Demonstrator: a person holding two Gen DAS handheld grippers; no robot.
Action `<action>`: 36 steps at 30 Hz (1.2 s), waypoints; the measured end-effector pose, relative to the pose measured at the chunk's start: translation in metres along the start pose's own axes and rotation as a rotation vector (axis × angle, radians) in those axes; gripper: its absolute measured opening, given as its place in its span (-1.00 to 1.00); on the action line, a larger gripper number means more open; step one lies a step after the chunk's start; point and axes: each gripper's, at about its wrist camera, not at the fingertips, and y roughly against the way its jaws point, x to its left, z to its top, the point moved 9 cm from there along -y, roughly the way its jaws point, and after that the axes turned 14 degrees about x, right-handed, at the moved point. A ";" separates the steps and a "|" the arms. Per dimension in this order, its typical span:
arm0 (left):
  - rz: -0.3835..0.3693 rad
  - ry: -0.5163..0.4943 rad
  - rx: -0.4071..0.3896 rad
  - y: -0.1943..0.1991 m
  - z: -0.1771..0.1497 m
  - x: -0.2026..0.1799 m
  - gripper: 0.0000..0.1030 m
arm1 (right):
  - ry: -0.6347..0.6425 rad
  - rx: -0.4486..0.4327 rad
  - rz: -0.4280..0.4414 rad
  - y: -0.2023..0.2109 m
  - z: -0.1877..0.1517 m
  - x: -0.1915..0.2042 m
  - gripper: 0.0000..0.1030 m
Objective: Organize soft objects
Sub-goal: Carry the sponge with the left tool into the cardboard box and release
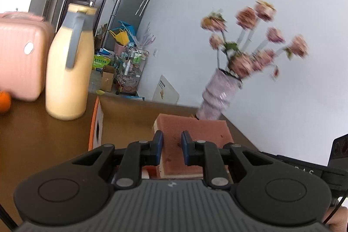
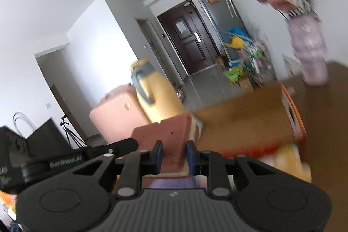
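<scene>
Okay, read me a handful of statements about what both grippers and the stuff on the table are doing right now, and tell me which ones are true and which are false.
1. The left gripper has a pink sponge between its fingers. True.
2. The right gripper is wide open with nothing between its fingers. False: it is shut on a pink sponge.
3. The yellow jug lies on its side. False: it stands upright on the table.
4. A pink suitcase sits beside the jug. True.
5. The vase is empty. False: it holds pink flowers.
</scene>
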 end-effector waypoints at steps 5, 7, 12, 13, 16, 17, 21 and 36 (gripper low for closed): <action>0.047 0.041 0.045 -0.064 0.080 0.031 -0.65 | -0.016 0.065 -0.009 -0.065 0.088 -0.020 -0.57; 0.069 0.066 0.094 -0.099 0.094 0.048 -0.65 | -0.048 0.115 -0.031 -0.102 0.107 -0.038 -0.57; 0.173 0.077 0.213 -0.194 0.104 0.099 -0.66 | -0.148 0.251 -0.066 -0.200 0.118 -0.090 -0.57; 0.205 0.075 0.229 -0.209 0.102 0.107 -0.66 | -0.161 0.282 -0.067 -0.217 0.117 -0.098 -0.57; 0.276 0.048 0.293 -0.250 0.096 0.127 -0.66 | -0.174 0.354 -0.106 -0.263 0.108 -0.118 -0.57; 0.298 0.036 0.315 -0.261 0.094 0.131 -0.66 | -0.170 0.374 -0.121 -0.276 0.107 -0.124 -0.57; 0.377 -0.010 0.342 -0.282 0.090 0.142 -0.62 | -0.188 0.429 -0.128 -0.308 0.099 -0.138 -0.55; 0.426 -0.199 0.147 -0.165 0.111 0.092 0.40 | -0.038 0.323 -0.296 -0.163 0.118 -0.146 0.10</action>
